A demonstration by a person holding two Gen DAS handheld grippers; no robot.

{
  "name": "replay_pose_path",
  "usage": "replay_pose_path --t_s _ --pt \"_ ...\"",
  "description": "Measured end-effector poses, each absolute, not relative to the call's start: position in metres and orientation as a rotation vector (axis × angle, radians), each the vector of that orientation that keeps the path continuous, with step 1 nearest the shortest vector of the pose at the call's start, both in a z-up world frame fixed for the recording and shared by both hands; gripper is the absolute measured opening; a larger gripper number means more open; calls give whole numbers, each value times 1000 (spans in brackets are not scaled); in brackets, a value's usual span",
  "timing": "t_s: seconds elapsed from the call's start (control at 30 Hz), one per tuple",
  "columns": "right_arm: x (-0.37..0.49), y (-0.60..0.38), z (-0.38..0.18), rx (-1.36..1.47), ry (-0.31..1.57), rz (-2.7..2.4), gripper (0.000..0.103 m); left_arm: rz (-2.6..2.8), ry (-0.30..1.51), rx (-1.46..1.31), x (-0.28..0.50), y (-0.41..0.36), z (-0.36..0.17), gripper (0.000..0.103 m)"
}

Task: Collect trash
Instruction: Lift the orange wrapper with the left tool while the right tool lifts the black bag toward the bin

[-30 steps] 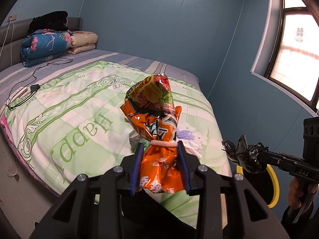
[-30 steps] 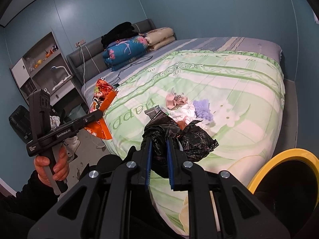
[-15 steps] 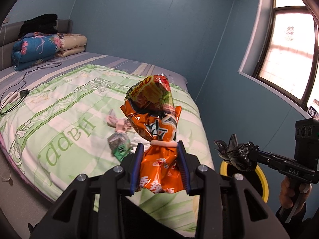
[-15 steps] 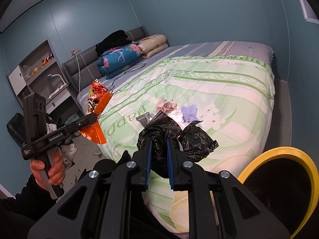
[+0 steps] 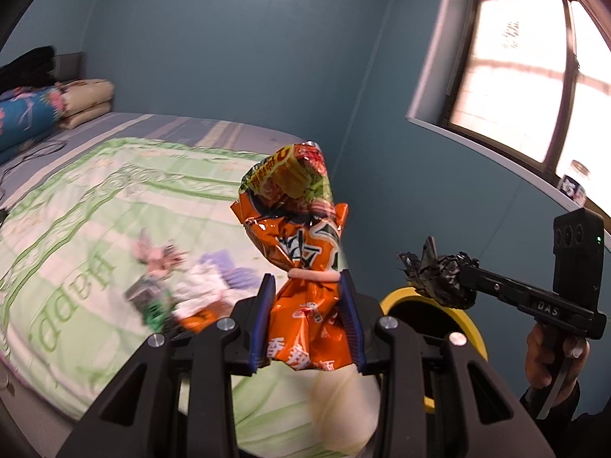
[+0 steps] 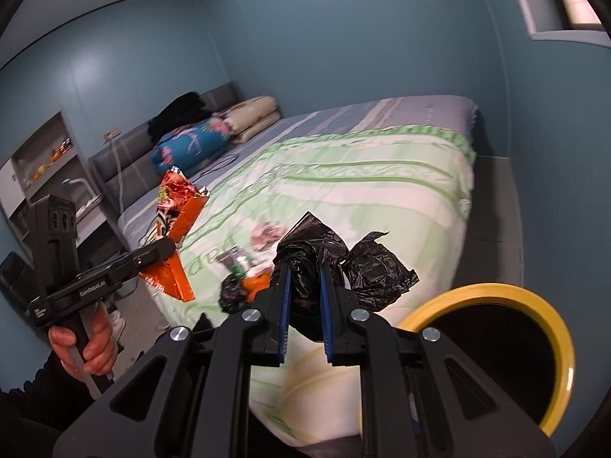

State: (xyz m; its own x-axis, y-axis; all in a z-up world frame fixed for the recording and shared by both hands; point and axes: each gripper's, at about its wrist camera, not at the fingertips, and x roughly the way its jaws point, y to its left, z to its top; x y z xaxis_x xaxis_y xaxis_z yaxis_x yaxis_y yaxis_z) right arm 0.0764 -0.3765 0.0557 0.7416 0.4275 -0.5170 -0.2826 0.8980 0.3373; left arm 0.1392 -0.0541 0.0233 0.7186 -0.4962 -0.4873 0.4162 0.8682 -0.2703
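Observation:
My left gripper [image 5: 307,286] is shut on a crumpled orange snack bag [image 5: 301,244], held up in the air over the bed's corner; the same orange snack bag [image 6: 177,229] shows at the left of the right wrist view. A crumpled black plastic bag [image 6: 336,263] is clamped in my right gripper [image 6: 303,271], and this black plastic bag [image 5: 435,274] hangs just above a bin with a yellow rim [image 5: 471,328]. That yellow-rimmed bin [image 6: 492,294] stands on the floor beside the bed, low right. More scraps [image 5: 164,286] lie on the green quilt [image 5: 95,210].
A person's hands [image 6: 86,347] hold both gripper handles. Folded bedding [image 6: 214,133] is piled at the headboard, and a shelf unit [image 6: 42,160] stands past the bed. A window [image 5: 534,76] with a jar on its sill fills the right wall.
Both grippers have swung right and slightly up with their loads, away from the quilt's middle. The yellow-rimmed bin has come further into both views. The grips have not changed.

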Motion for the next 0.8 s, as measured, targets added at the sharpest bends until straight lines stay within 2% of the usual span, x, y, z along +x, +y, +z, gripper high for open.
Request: replay_pose_path --t_s 0.8 --pt "52 -486 46 384 568 139 13 -757 707 -54 162 -207 2 32"
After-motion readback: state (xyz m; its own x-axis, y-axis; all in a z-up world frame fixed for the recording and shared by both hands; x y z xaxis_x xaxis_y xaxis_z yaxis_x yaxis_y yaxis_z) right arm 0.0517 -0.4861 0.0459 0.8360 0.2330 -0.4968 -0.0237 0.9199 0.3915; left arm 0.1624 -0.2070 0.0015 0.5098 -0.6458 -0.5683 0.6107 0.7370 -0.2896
